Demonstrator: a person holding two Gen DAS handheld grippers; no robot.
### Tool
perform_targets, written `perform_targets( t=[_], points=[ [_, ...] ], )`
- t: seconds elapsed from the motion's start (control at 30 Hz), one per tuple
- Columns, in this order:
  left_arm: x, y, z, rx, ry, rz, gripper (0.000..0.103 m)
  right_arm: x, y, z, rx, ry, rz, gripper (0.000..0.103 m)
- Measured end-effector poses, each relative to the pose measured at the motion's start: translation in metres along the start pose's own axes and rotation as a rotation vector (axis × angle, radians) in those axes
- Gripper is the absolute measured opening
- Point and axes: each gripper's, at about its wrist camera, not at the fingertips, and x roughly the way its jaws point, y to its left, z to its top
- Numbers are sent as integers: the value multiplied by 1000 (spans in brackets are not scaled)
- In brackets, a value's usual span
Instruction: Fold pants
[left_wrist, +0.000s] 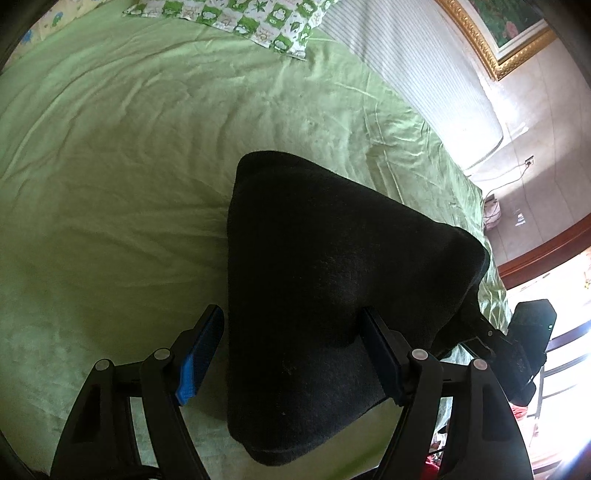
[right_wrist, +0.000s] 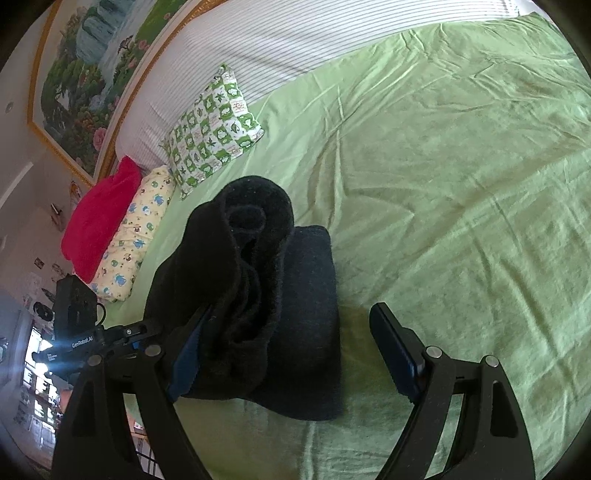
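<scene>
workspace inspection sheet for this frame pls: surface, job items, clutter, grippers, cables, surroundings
Surface: green bedsheet, wrinkled.
Job's things: black pants, bunched and partly folded on the sheet.
Clutter: frog-print pillow, yellow pillow, red cushion near the headboard.
Grippers: left gripper open, pants between its fingers; right gripper open, pants against one finger.
Cables: wall cord beside the bed.
Surroundings: framed painting, striped headboard.

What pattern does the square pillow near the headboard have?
Green and white checks with small cartoon pictures on the pillow; the right wrist view shows it best.
</scene>
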Motion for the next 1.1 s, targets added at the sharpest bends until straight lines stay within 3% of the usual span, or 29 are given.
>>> perform_targets(
  t=[0.33,0.6,0.8,1.1],
  points=[
    [8,6,-2,-29,3,-45,74,6,-8,0,52,25,93,71],
    [7,2,-5,-13,-6,-62,56,11,-8,0,70,45,128,67],
    [-2,-8,-5,26,-33,-64,42,6,-2,-1,71,37,141,52],
    [-32,-13,-2,50,-79,-81,32,-5,27,5,20,-12,161,47]
  ],
)
